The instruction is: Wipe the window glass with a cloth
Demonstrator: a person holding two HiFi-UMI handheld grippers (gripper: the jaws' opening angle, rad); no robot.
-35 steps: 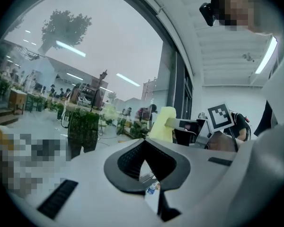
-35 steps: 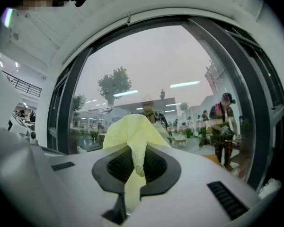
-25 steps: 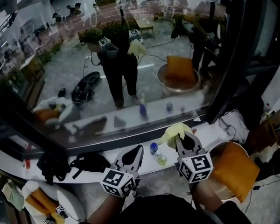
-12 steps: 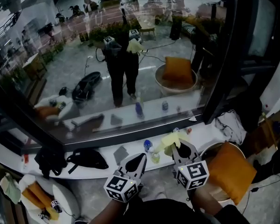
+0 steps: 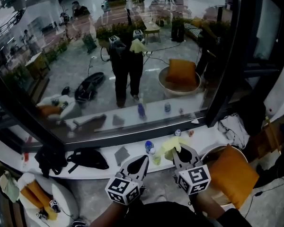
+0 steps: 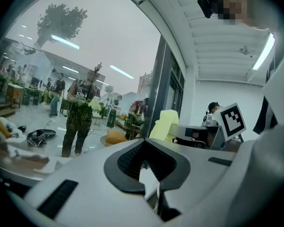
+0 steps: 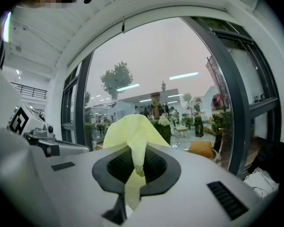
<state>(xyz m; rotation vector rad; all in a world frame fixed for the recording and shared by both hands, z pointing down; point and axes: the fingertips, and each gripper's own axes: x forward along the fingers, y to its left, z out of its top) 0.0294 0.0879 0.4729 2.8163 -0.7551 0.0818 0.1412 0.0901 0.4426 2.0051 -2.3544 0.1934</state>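
Observation:
The window glass [image 5: 132,56] fills the upper head view and mirrors the person and both grippers. My right gripper [image 5: 181,151] is shut on a pale yellow cloth [image 5: 168,144], held low, over the white sill [image 5: 132,151] and short of the pane. In the right gripper view the cloth [image 7: 131,132] bunches up out of the right gripper [image 7: 134,170], with the glass [image 7: 156,74] ahead. My left gripper [image 5: 137,164] is beside it, shut and empty. The left gripper view shows the left gripper [image 6: 146,170] with its jaws together, and the cloth [image 6: 163,125] to its right.
Small bottles [image 5: 149,147] and a black bag [image 5: 87,159] lie on the sill. An orange cushion [image 5: 233,175] rests in a basin at the lower right. A dark frame post [image 5: 227,56] bounds the pane on the right. White cloth [image 5: 233,127] is heaped by the post.
Both grippers have dropped and drawn back from the glass; the cloth in the right gripper came down with it. The left gripper stays shut and empty.

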